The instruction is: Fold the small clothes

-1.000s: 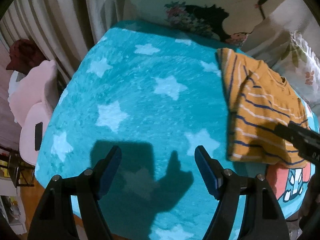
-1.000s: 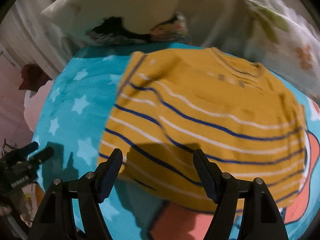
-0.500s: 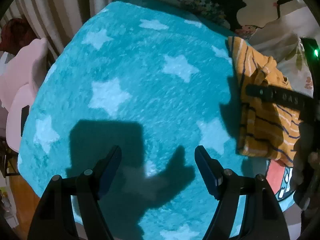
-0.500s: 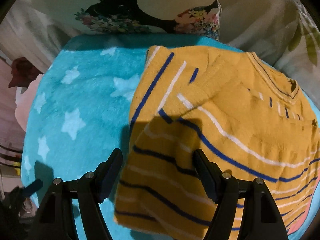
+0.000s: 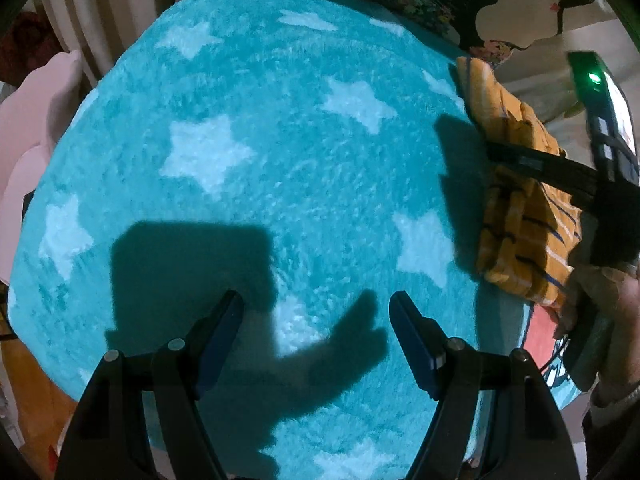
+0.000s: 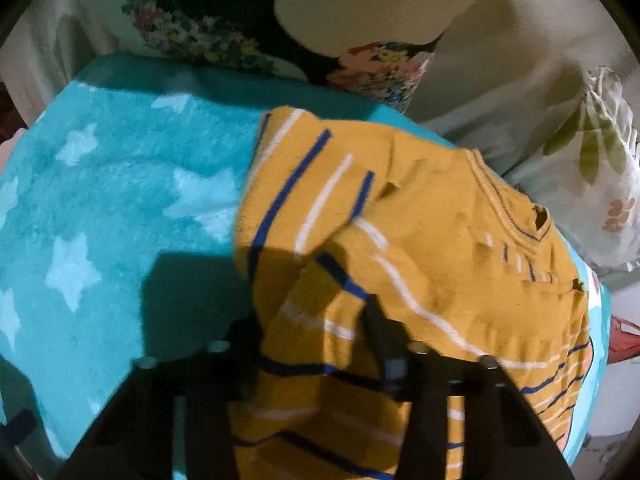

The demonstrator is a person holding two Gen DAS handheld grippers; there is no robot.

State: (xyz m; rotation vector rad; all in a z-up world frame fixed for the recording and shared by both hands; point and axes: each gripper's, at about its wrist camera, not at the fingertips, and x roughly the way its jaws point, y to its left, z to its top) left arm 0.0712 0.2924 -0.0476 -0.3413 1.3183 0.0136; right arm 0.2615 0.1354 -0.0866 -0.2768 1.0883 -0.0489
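Striped mustard sweater (image 6: 420, 248) lies on the teal star blanket (image 5: 248, 128), bunched up w/ its lower part folded over between the right gripper's (image 6: 320, 344) fingers, collar far ahead-right of them, floral pillow (image 6: 224, 36) beyond. Right gripper is clamped on a thick fold of the knit. Left gripper (image 5: 316, 332) hangs released, jaws wide apart over bare blanket, sweater (image 5: 516, 216) well off to its right.

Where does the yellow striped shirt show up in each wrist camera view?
Left wrist: yellow striped shirt at the right edge, bunched, under the right gripper.
Right wrist: it fills centre and lower right, pinched between the fingers.
Shared landmark: the teal star blanket beneath it.
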